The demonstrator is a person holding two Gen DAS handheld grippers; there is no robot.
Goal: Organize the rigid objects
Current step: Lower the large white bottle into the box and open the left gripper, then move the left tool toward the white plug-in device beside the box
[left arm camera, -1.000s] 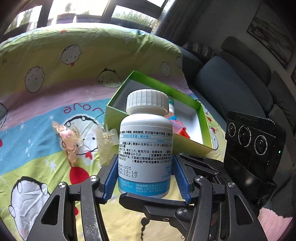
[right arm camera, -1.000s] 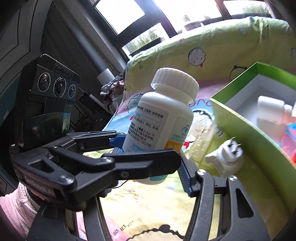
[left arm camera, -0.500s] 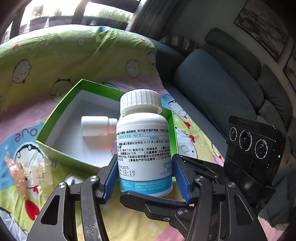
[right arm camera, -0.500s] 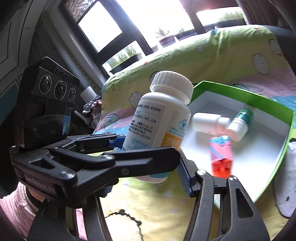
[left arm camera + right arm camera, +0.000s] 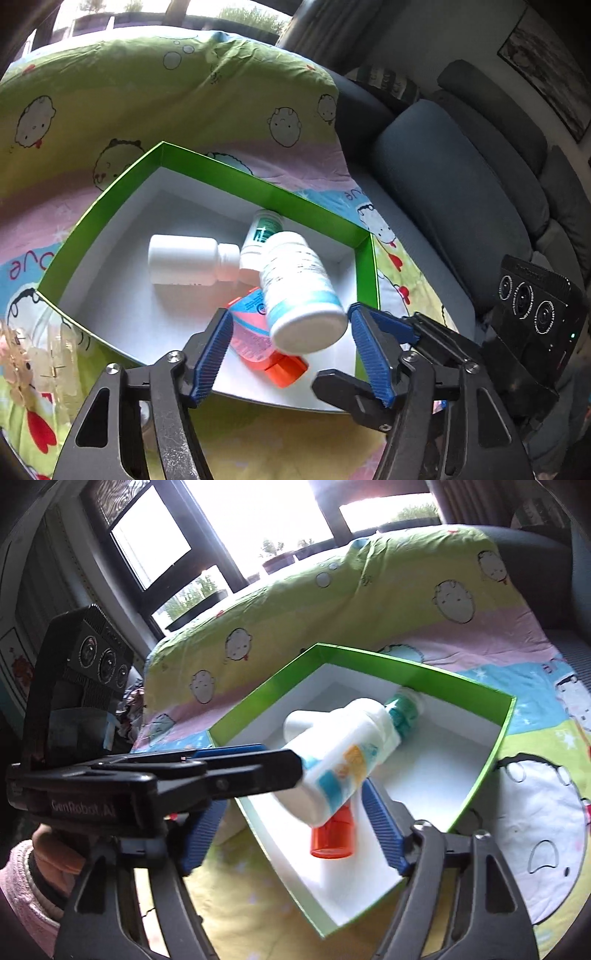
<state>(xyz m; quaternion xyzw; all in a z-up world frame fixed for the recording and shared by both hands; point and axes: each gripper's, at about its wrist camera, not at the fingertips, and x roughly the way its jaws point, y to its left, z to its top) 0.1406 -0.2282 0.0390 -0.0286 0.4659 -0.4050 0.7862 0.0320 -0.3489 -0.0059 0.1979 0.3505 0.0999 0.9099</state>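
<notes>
- Left claw (image 5: 291,354) over the near edge of the green box (image 5: 207,162); jaws opening, blue pads clear on both sides of a white pill bottle (image 5: 299,291), which tipped cap-first into the box. Released, not gripped.
- Right claw (image 5: 291,812) likewise opening; a second white bottle with blue and orange label (image 5: 340,760) lay tilted between its pads, blurred, apparently dropping free into the same box.
- Already in the box: a plain white bottle on its side (image 5: 192,260), a small green-labelled bottle (image 5: 264,230) against the far wall, and a pink packet with an orange cap (image 5: 258,336) under the falling bottle.
- Box sat on a cartoon-print blanket (image 5: 147,85) over a sofa, not a worktop.
- Handling, as judged: bottles looked light, stiff plastic, smooth-walled and prone to roll; best taken across the cylinder's middle, pads on the label, not the ribbed cap.
- Soft blanket under the box might let it shift.
</notes>
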